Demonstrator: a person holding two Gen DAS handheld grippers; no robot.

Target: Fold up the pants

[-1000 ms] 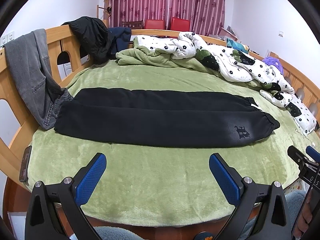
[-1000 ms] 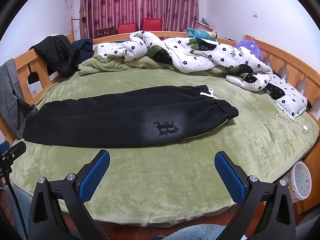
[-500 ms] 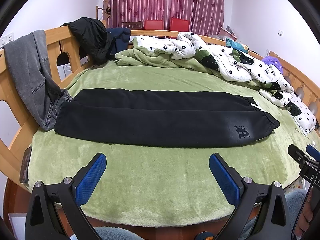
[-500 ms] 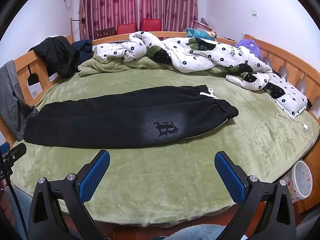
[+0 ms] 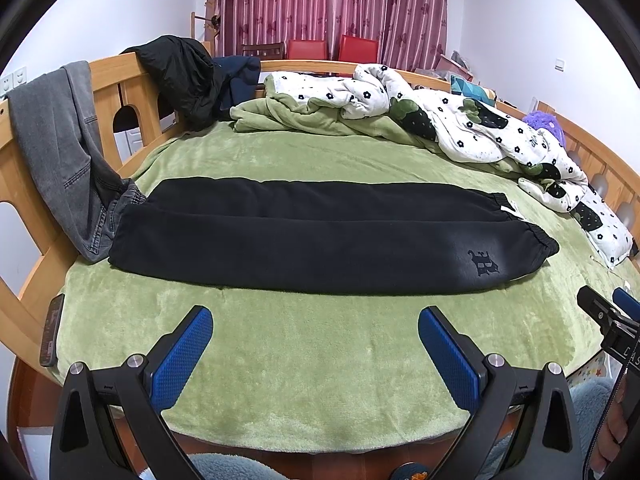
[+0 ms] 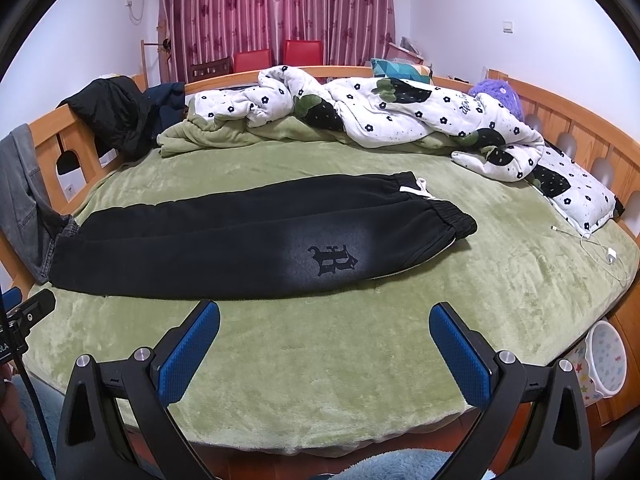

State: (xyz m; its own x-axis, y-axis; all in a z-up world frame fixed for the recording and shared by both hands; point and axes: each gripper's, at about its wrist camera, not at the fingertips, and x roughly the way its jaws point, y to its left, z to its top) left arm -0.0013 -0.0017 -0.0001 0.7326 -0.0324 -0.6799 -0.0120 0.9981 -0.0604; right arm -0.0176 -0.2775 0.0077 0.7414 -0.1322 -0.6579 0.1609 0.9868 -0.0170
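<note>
Black pants (image 5: 320, 240) lie flat across a round green bed (image 5: 320, 380), legs side by side, waistband to the right, cuffs to the left touching grey jeans (image 5: 60, 152) draped over the wooden rail. Left tongs (image 5: 314, 344) and right tongs (image 6: 324, 340) hover at the near bed edge, both spread wide and empty, short of the pants.

The green blanket (image 5: 320, 360) in front of the pants (image 5: 320, 240) lay bare, so a gripper could pass there. Grey jeans (image 5: 60, 152) blocked the left end. A white quilt (image 6: 400, 120) crowded the far side, and a cable (image 6: 592, 248) lay at the right.
</note>
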